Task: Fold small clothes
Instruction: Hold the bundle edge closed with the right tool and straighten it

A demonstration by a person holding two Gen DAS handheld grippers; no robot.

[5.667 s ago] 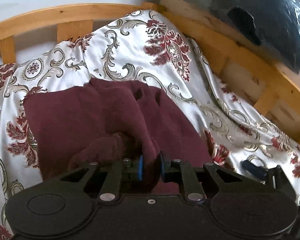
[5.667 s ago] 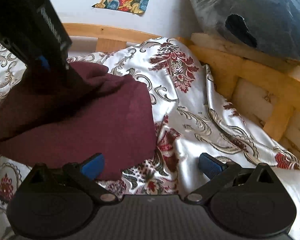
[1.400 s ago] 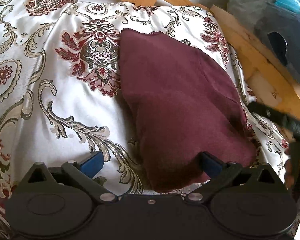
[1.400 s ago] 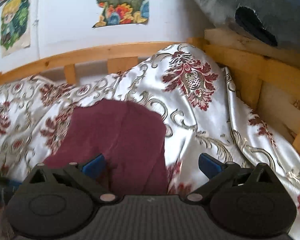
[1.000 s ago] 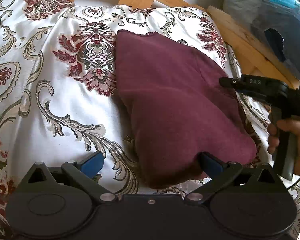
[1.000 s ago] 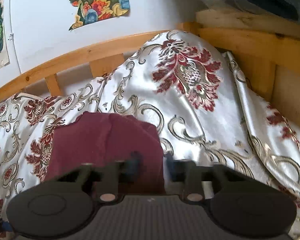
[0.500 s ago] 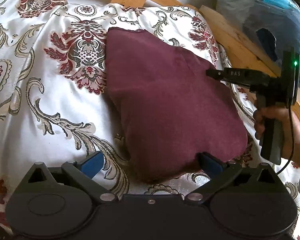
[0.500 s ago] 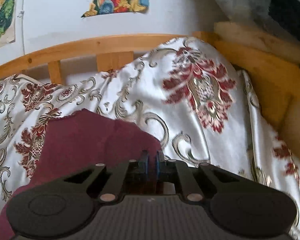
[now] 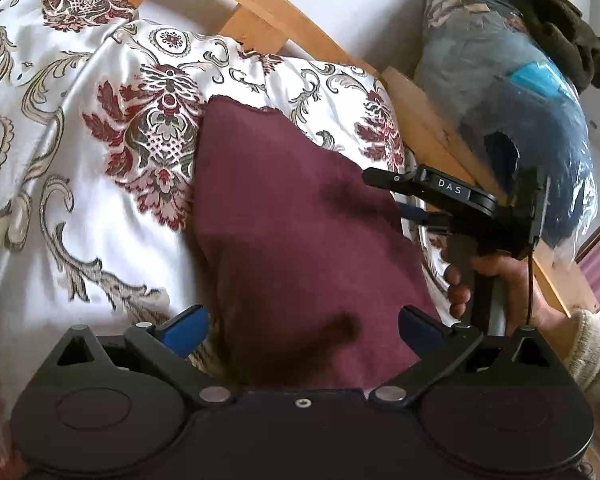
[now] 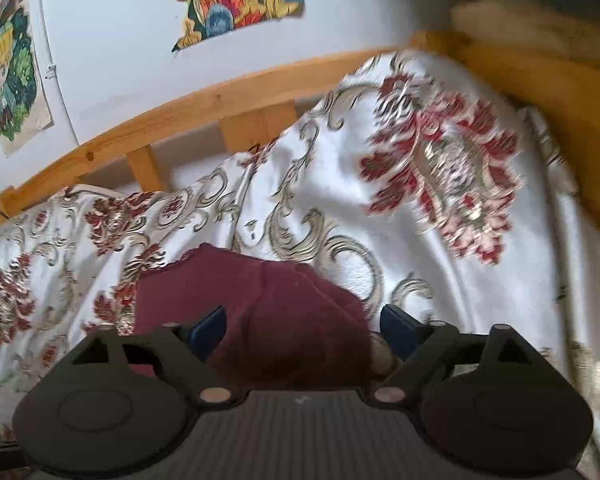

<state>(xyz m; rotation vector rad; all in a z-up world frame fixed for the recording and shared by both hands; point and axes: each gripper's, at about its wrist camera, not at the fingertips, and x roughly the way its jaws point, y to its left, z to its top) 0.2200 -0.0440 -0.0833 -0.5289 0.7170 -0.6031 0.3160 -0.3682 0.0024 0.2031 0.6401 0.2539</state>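
A folded maroon garment lies flat on the flowered white bedspread. My left gripper is open, with its blue pads standing on either side of the garment's near end and not pressing it. My right gripper is opening, its jaws wide over the garment, whose edge lies loose between the pads. In the left wrist view the right gripper is at the garment's right edge, held by a hand in a cream sleeve.
A wooden bed frame runs along the far and right sides. A blue bundle in clear plastic with a dark green cloth on top sits past the right rail. Colourful pictures hang on the white wall.
My right gripper was shut on the garment's edge half a second ago and now stands wide, the cloth lying loose. The left wrist view has tilted and drawn closer to the garment.
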